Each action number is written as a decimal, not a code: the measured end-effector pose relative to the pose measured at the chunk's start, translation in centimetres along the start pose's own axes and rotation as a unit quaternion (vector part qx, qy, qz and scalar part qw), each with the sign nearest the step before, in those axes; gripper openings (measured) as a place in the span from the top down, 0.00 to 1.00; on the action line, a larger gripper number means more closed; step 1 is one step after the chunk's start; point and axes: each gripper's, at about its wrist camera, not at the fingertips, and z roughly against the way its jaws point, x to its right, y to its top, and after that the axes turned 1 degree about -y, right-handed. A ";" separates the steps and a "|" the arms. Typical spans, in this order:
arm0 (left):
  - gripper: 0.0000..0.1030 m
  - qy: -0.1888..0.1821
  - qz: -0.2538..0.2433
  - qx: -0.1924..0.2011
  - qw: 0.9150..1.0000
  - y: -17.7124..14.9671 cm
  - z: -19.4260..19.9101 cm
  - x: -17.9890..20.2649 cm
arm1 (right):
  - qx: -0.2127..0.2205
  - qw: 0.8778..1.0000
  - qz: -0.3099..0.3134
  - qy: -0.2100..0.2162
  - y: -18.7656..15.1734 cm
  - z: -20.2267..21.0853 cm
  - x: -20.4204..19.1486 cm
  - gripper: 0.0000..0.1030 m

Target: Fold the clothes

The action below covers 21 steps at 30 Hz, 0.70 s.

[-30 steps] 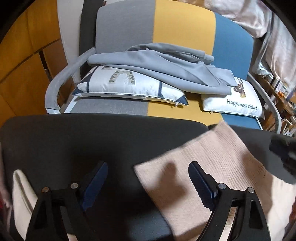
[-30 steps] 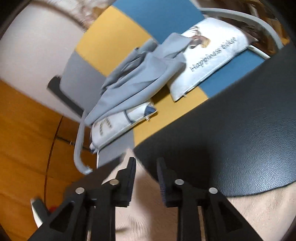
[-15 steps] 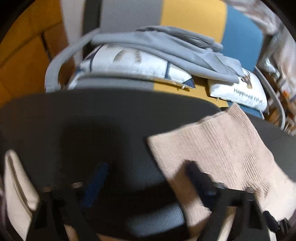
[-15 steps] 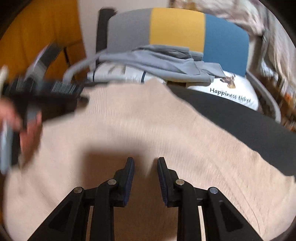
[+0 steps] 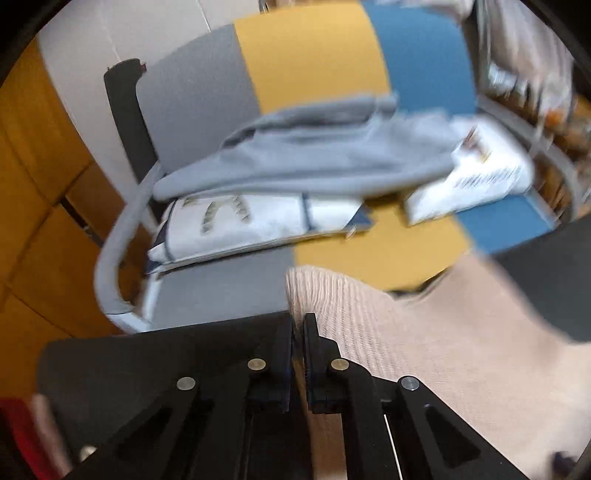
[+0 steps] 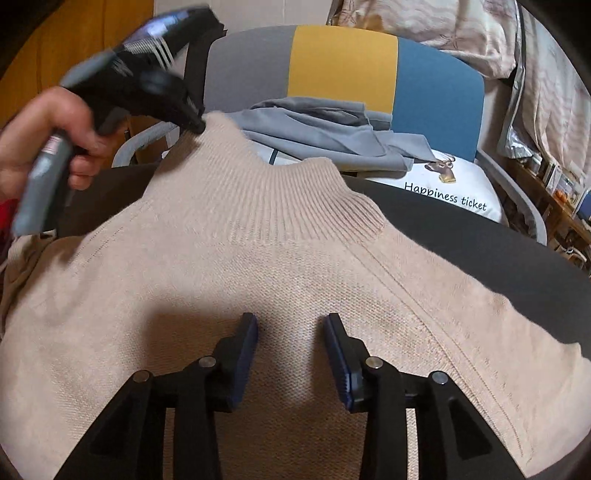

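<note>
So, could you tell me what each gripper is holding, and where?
Left gripper pinches the beige sweater at its collar corner; right gripper is open, holding nothing.

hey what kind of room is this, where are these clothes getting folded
Most likely a home living room or bedroom. A tricolour sofa holds a printed "Happiness ticket" cushion and a loose grey garment, and draped fabric hangs behind it.

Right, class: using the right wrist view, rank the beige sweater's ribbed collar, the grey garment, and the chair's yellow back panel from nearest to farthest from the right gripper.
1. Ribbed collar of the beige sweater, straight ahead of the right gripper.
2. Grey garment, beyond the collar, heaped on the chair seat.
3. Yellow back panel, upright behind the garment.
</note>
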 end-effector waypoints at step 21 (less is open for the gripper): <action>0.06 0.021 0.104 0.073 0.992 -17.0 10.7 -19.2 | 0.001 1.000 0.006 -0.010 -0.3 -0.1 -0.1 0.61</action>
